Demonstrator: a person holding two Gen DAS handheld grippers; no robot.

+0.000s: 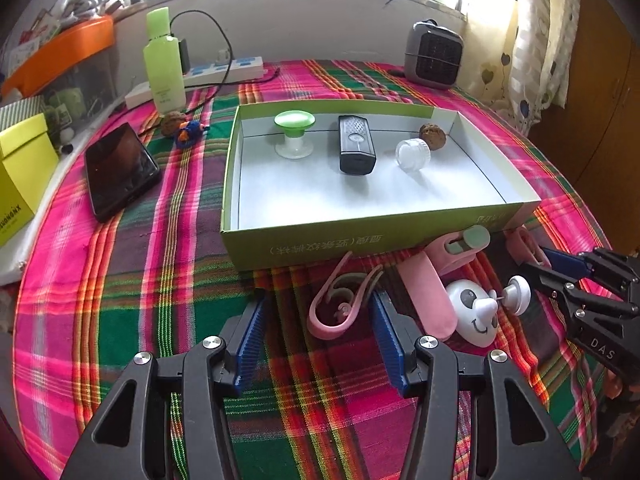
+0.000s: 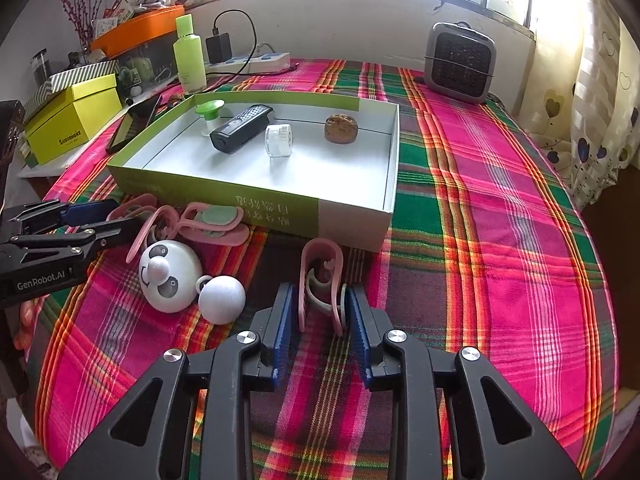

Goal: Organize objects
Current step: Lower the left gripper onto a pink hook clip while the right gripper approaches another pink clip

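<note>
Right gripper (image 2: 320, 320), low centre of its frame, straddles a pink clip (image 2: 320, 276) just before the box (image 2: 352, 228), apparently clenching its thin, light, springy loops mid-length, while left gripper (image 1: 318, 332) hangs released beside another clip (image 1: 340, 304).

Your left gripper (image 1: 318, 340) is held low over the cloth with its jaws spread wide and nothing between the blue pads (image 1: 250, 344). Your right gripper (image 2: 322, 332) sits low near the front edge, jaws narrowed, pads (image 2: 282, 332) bracketing a pink clip (image 2: 320, 276).
</note>
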